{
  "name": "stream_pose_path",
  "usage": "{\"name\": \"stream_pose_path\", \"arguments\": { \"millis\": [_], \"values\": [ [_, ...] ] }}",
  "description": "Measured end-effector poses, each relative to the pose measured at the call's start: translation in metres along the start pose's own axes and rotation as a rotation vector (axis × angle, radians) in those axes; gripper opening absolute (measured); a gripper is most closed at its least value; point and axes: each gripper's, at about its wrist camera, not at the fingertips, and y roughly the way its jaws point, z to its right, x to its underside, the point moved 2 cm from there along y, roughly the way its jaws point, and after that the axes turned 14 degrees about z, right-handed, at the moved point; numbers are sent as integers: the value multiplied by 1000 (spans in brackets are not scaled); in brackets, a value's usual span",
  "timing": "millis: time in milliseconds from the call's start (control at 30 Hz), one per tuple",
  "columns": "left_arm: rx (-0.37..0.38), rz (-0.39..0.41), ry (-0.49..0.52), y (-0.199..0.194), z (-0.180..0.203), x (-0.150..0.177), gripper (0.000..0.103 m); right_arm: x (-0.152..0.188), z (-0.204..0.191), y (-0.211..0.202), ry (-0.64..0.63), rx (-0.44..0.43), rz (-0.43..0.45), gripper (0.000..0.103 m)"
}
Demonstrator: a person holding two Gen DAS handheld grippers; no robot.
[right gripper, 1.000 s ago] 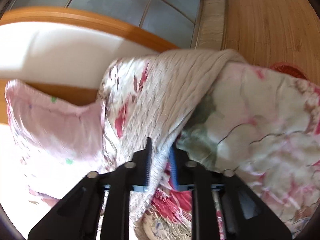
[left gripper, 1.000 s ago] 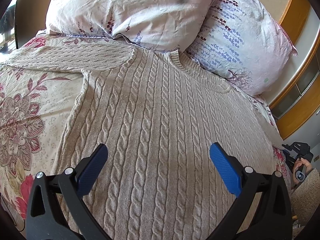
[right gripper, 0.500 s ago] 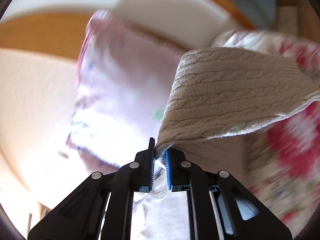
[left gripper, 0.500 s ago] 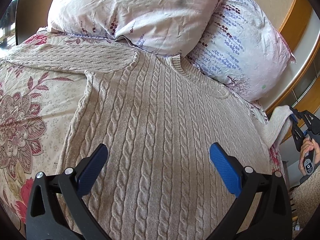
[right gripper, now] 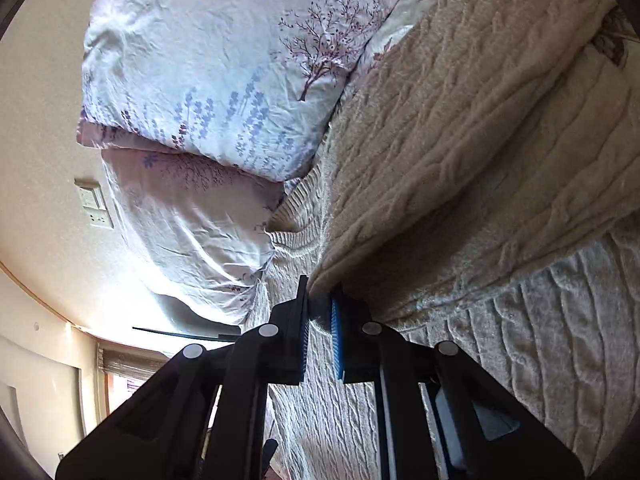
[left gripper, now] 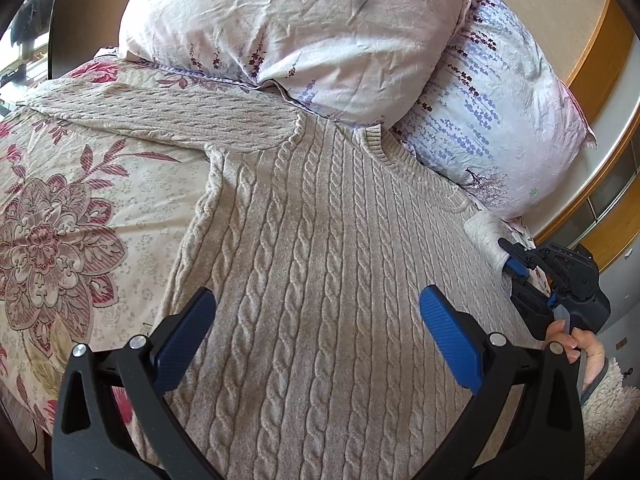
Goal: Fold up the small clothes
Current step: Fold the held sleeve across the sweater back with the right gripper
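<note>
A beige cable-knit sweater [left gripper: 320, 264] lies flat on the floral bedspread [left gripper: 80, 216], neck toward the pillows. Its left sleeve [left gripper: 160, 112] stretches out to the left. My left gripper [left gripper: 316, 336] is open and empty, hovering over the sweater's lower body. My right gripper [right gripper: 320, 320] is shut on the cuff of the right sleeve [right gripper: 460, 140], holding it lifted over the sweater's right shoulder. It also shows in the left wrist view [left gripper: 516, 264] at the right edge, with the sleeve end [left gripper: 484, 236] pinched in it.
Two floral pillows [left gripper: 304, 28] [left gripper: 496, 112] lie at the head of the bed, touching the sweater's collar. A wooden headboard rail [left gripper: 600, 52] and a cream wall with a switch plate [right gripper: 94, 202] stand behind. The bed's right edge drops off beside the right gripper.
My right gripper has carried the sleeve up from the bed's side and inward over the sweater's right shoulder. The left gripper has stayed open, shifting only slightly.
</note>
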Motion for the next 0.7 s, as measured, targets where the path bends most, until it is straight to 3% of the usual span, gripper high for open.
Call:
{"name": "stream_pose_path", "arguments": {
  "millis": [100,200,267,333,367,500,567,700],
  "values": [
    [-8,1,-7,-1,-5,-2,101,9,7,6,24,66,-24,14],
    [-8,3,-8,-1,-6,-3,101,16,18,-1,44,77,-35,21],
    [-4,1,-4,0,-5,-4,101,15,13,0,27,79,-43,32],
    [1,1,2,1,-4,-5,101,14,-1,-7,-25,79,-59,54],
    [1,0,6,2,-3,-6,101,12,-9,-12,-65,89,-56,58],
    [2,-3,17,4,-3,-9,101,-20,-31,-56,-177,112,118,59],
    [-2,-6,19,6,-4,-10,101,-44,-22,-74,-136,133,204,59],
    [-19,-12,33,10,-5,-12,101,-88,17,-94,21,290,319,56]
  ]
}}
